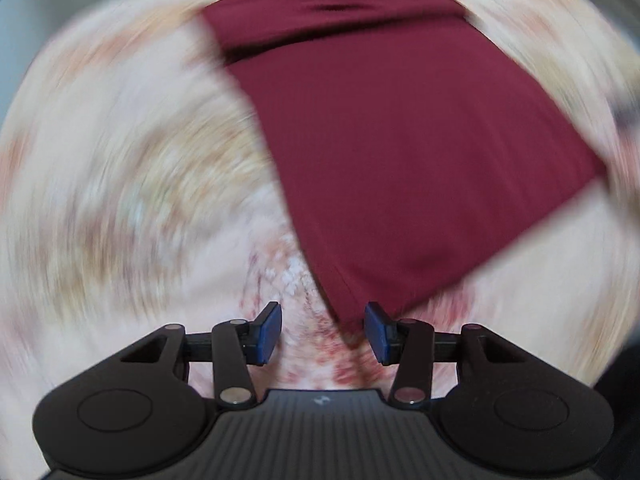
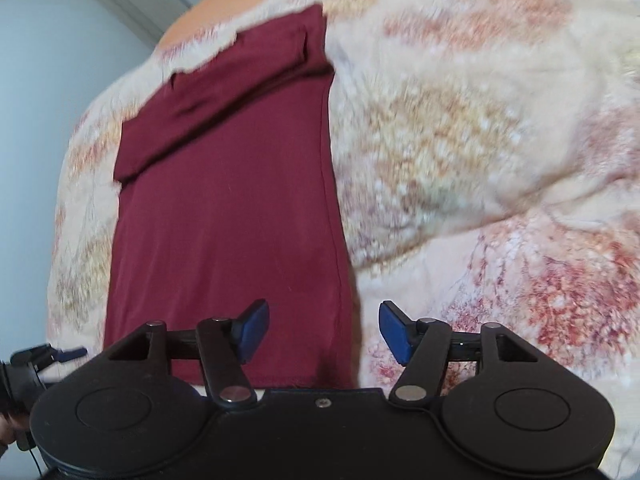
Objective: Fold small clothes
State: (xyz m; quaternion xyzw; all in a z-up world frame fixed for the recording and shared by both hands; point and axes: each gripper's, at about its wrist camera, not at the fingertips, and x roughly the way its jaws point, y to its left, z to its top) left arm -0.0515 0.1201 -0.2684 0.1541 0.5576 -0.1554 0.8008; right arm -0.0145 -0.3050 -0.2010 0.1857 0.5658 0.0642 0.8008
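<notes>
floral bedspread (image 2: 480, 140) fills both frames, pale wall (image 2: 48, 80) upper left in right view. maroon garment (image 2: 224, 220) lies flat on bedspread, centre-left, sleeve folded across top. right claw (image 2: 324, 332) spread, empty, above garment's lower right edge. left claw (image 1: 323, 332) spread, empty, garment corner below, view blurred.

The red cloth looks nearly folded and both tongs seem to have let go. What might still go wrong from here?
1. The bedspread is soft and rumpled, so the cloth may sag or slide out of shape.
2. The folded-over top flap lies askew; another fold could come out crooked.
3. The left tongs hang open right over the cloth's near corner; they might snag it. The right tongs straddle its side edge.
</notes>
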